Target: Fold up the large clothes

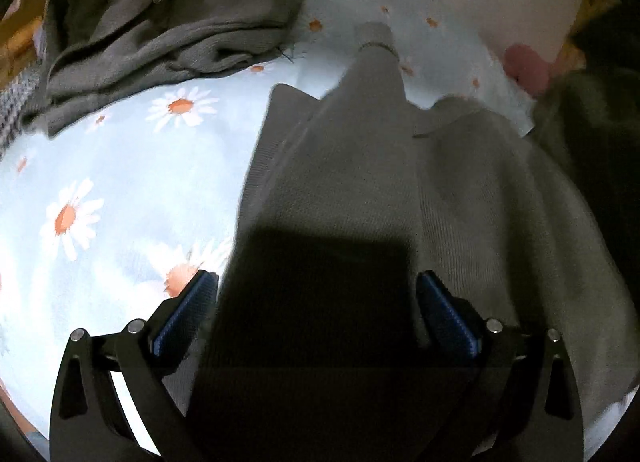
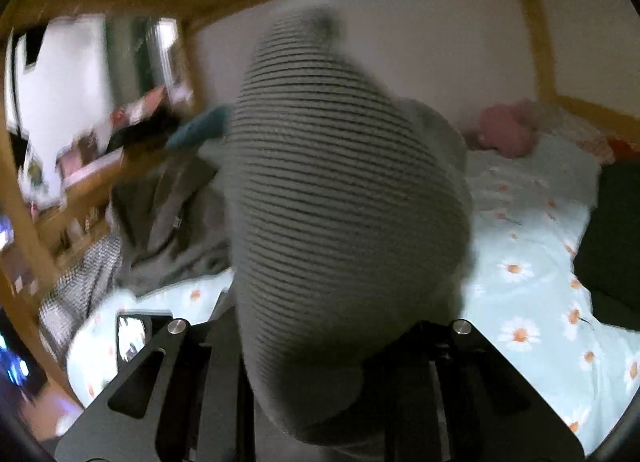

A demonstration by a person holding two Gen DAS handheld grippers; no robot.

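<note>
Two grips on soft, limp grey ribbed-knit sweater [image 1: 360, 182]: left gripper [image 1: 316, 302] fingers wide astride the cloth, right gripper [image 2: 316, 346] fingers narrow, pinching ribbed edge — best held at hems.

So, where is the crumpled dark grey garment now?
In the left wrist view the crumpled dark grey garment lies at the upper left on the daisy-print sheet, to the left of the lighter grey sweater hanging in front of the camera.

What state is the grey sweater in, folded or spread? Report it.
Neither folded nor spread flat: the grey sweater hangs bunched, its ribbed hem gripped in the right tongs, one sleeve trailing onto the daisy sheet.
</note>
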